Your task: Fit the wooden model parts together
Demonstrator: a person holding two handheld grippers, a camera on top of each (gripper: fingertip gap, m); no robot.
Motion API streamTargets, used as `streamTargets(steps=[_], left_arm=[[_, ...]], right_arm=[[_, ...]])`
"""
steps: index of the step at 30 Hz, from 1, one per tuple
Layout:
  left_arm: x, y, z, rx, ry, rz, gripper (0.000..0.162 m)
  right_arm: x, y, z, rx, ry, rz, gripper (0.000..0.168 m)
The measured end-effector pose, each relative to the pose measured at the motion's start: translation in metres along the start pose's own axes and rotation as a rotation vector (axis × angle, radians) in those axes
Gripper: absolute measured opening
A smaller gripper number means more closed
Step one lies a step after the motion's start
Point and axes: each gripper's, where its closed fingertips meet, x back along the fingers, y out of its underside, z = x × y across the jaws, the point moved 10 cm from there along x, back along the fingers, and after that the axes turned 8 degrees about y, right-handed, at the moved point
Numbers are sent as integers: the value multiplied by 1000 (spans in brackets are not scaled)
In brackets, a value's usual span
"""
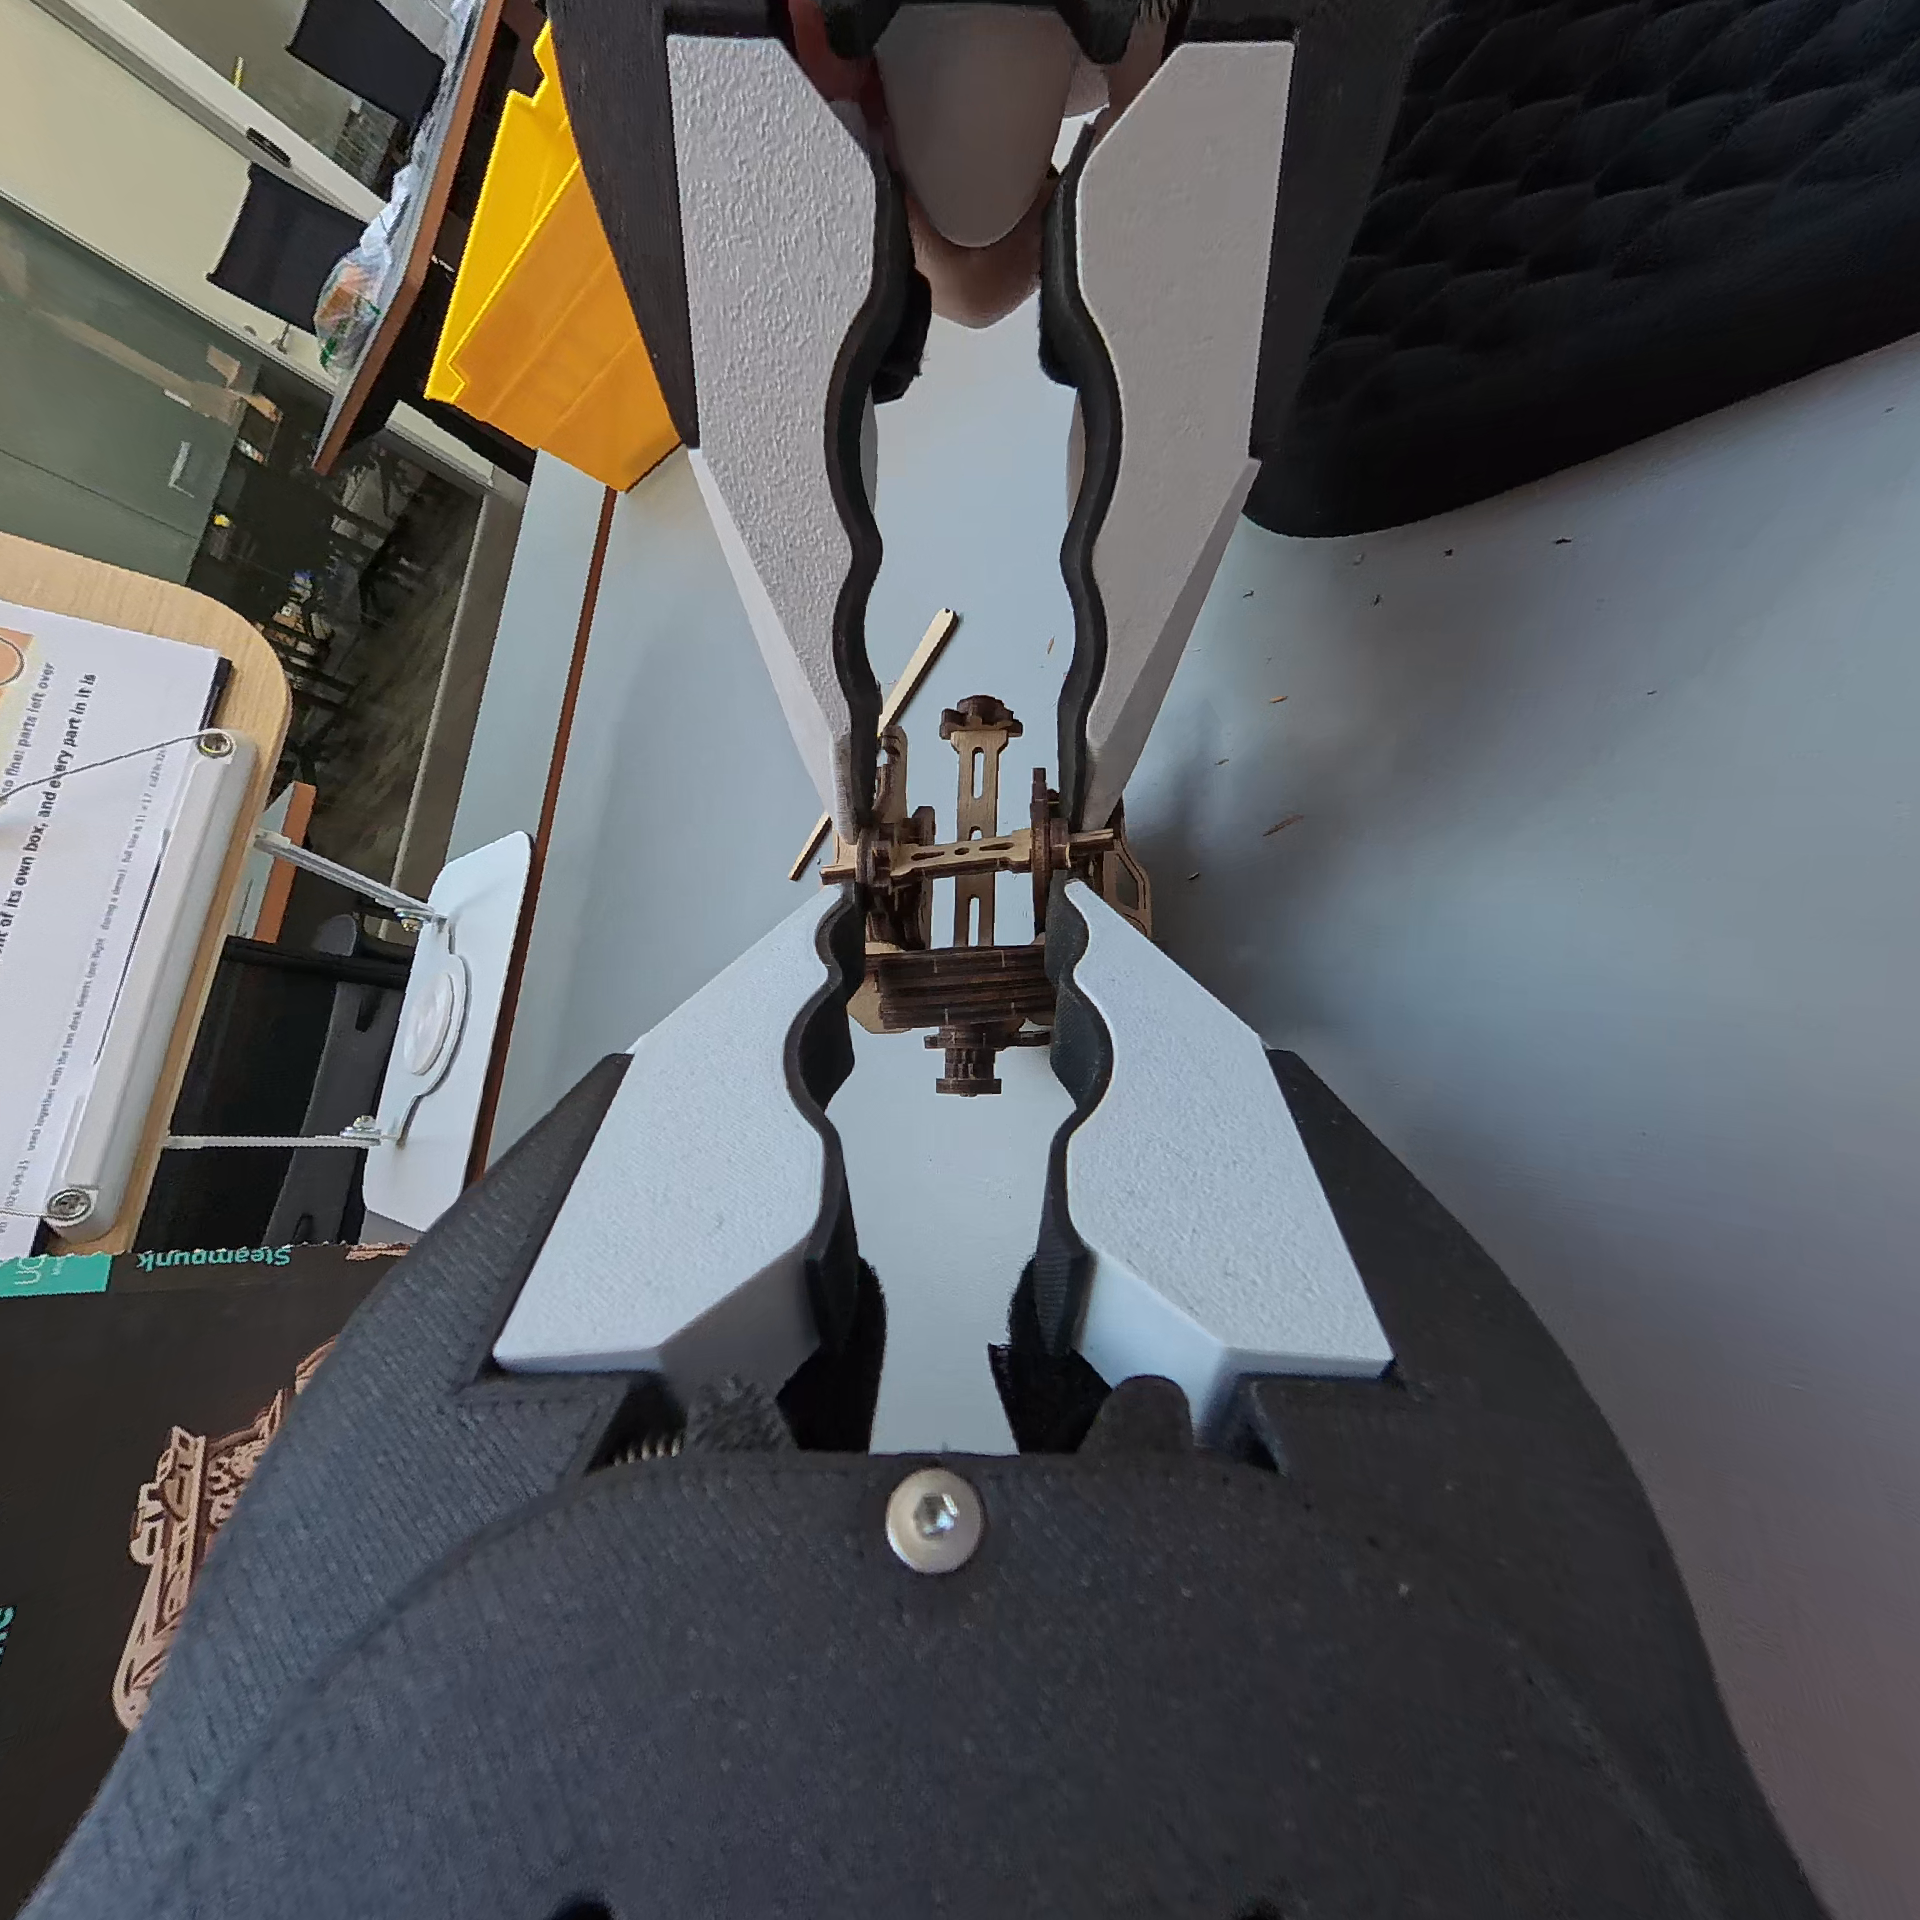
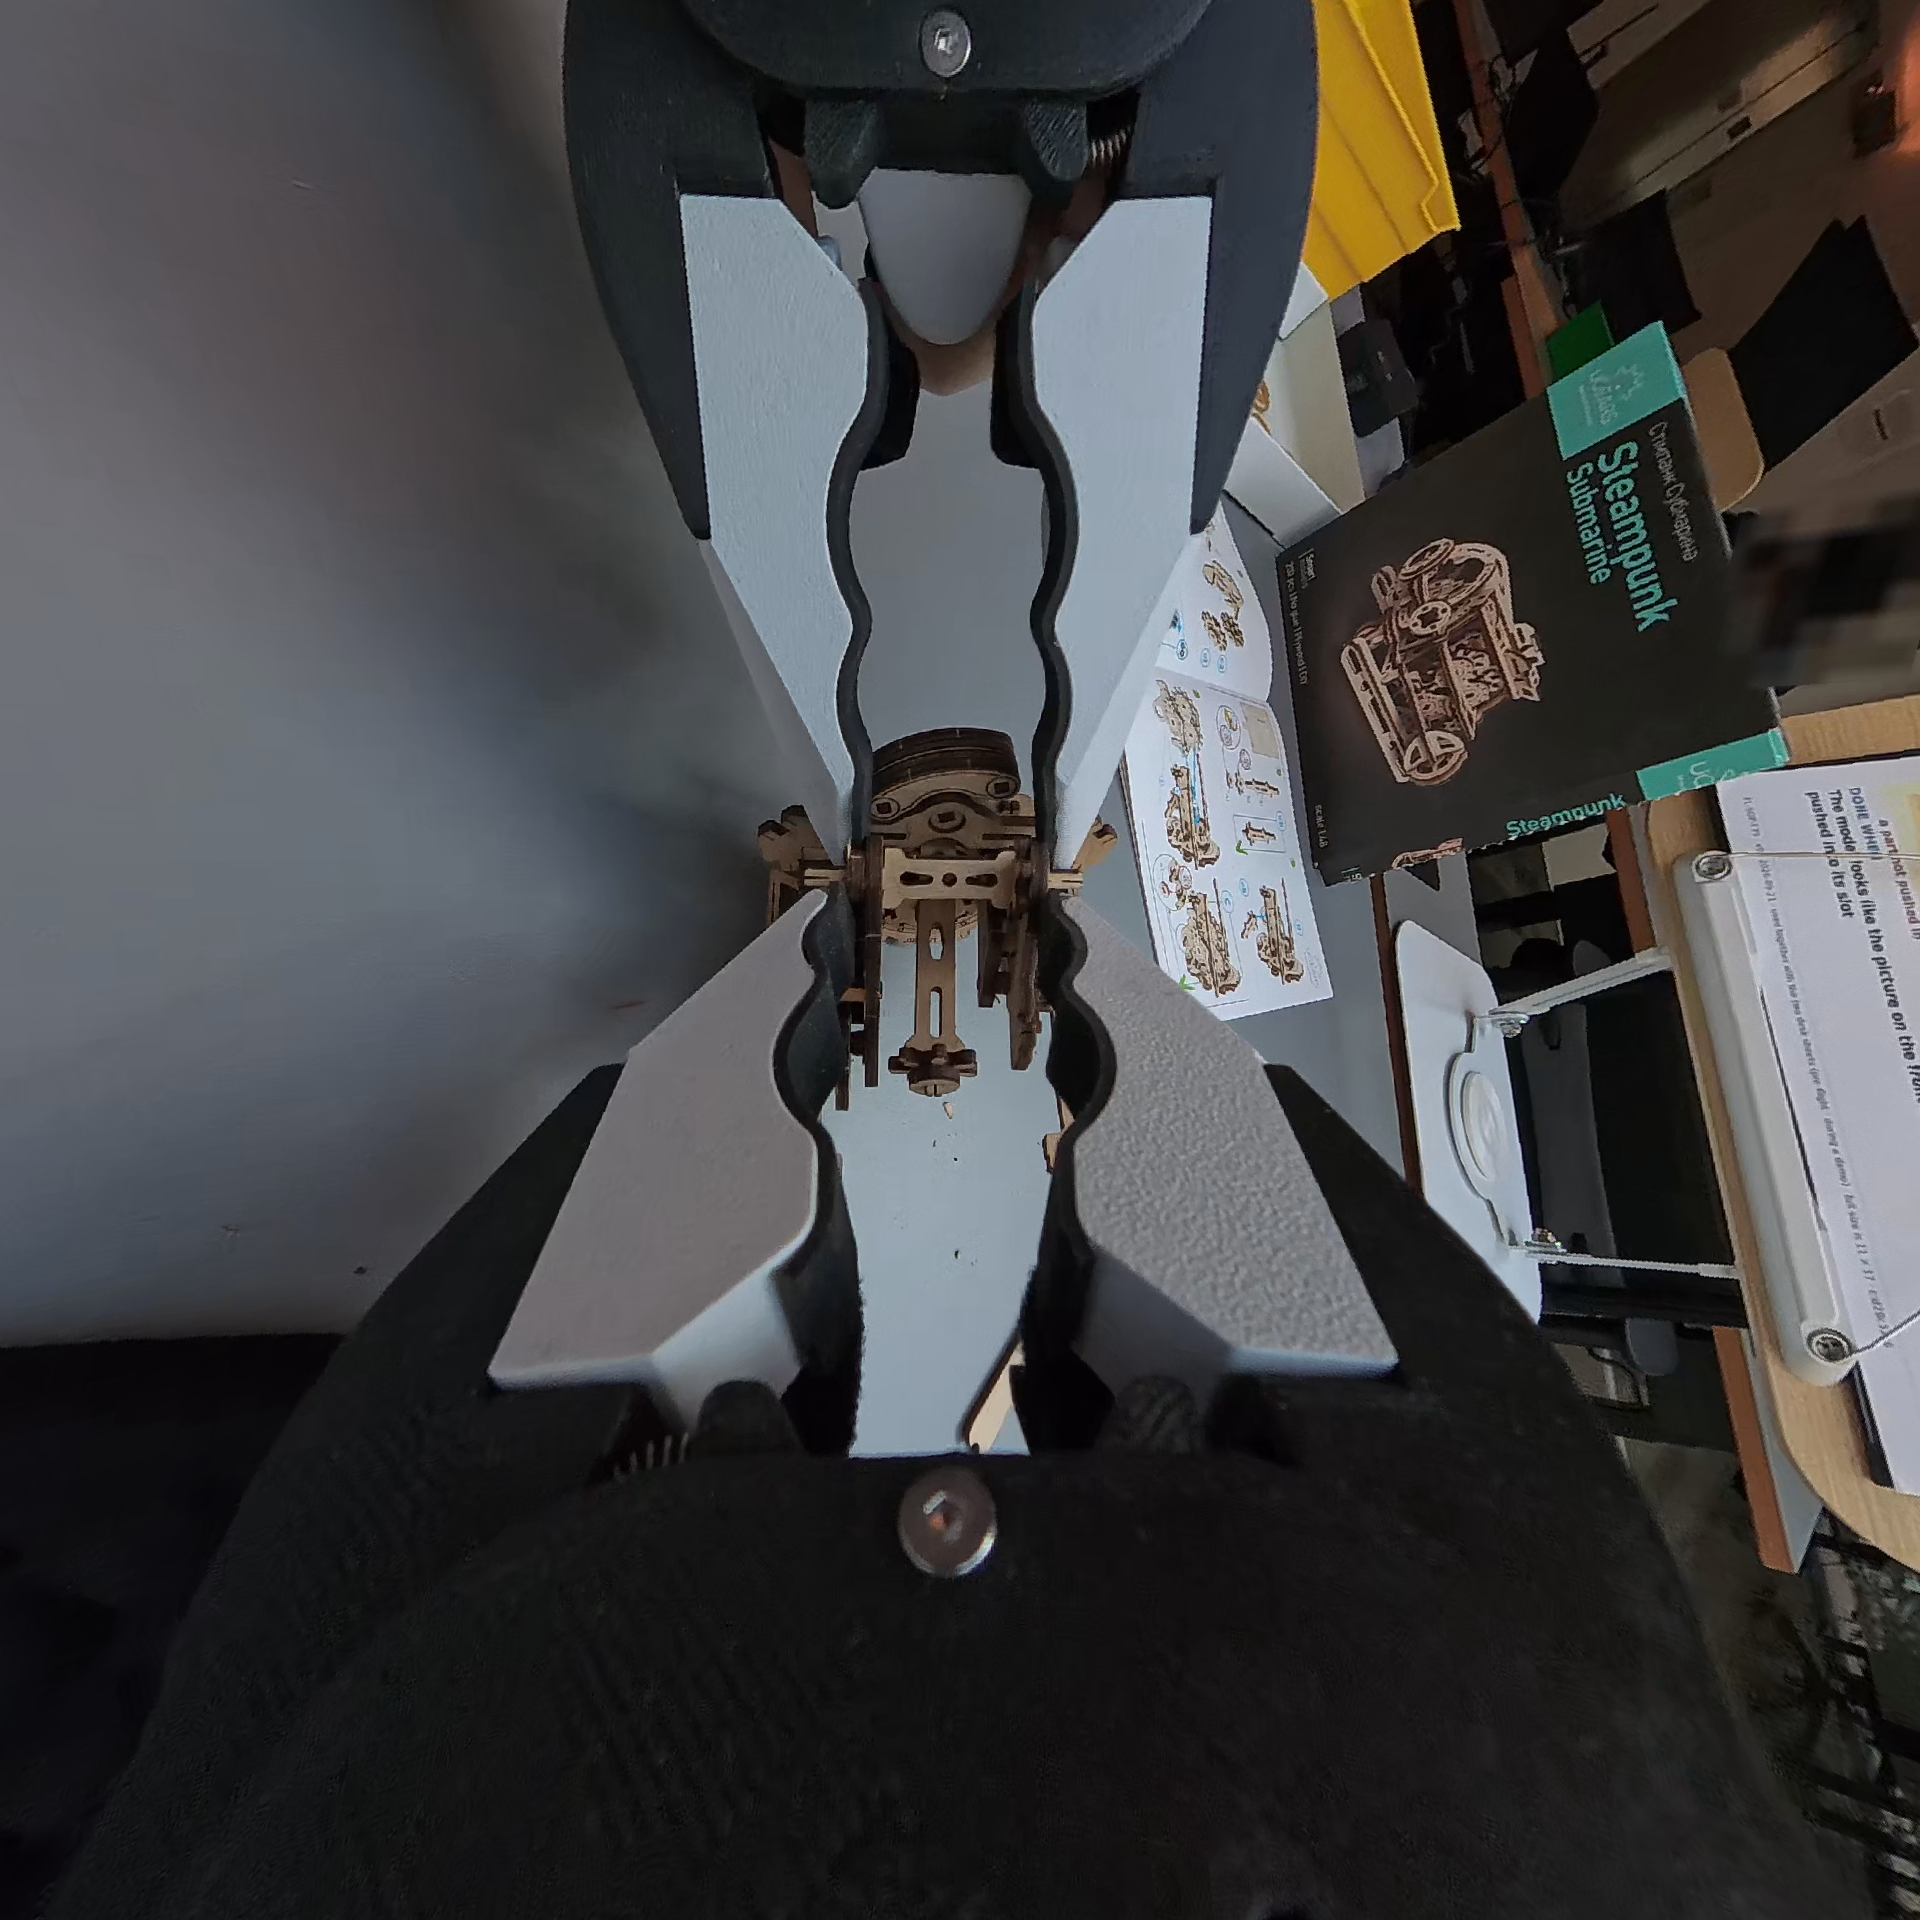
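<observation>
Grey worktop [image 1: 1558, 935] is carrying everything: one dark kit box [image 2: 1517, 644], one instruction sheet [image 2: 1226, 831] lying beside that box, one loose wooden strip [image 1: 914, 675]. Two tongs, left tongs [image 1: 961, 883] and right tongs [image 2: 940, 883], are meeting tip to tip, both clenching one wooden model [image 2: 940, 894] near that box.

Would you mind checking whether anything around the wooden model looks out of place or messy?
Mostly tidy. One loose wooden strip lies on the table behind the wooden model, unattached, and small wood crumbs are scattered nearby. Both grippers close on the model evenly; nothing looks broken.
</observation>
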Motion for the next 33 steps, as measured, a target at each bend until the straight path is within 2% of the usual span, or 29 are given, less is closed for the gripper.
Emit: streamTargets(steps=[7, 29, 33], left_arm=[[-2, 1, 7, -88, -68, -18, 34], [-3, 0, 4, -18, -82, -21, 37], [-4, 0, 5, -17, -86, -16, 36]], right_arm=[[0, 1, -1, 6, -3, -3, 35], [6, 3, 8, -59, -5, 19, 35], [11, 2, 13, -147, -35, 80, 39]])
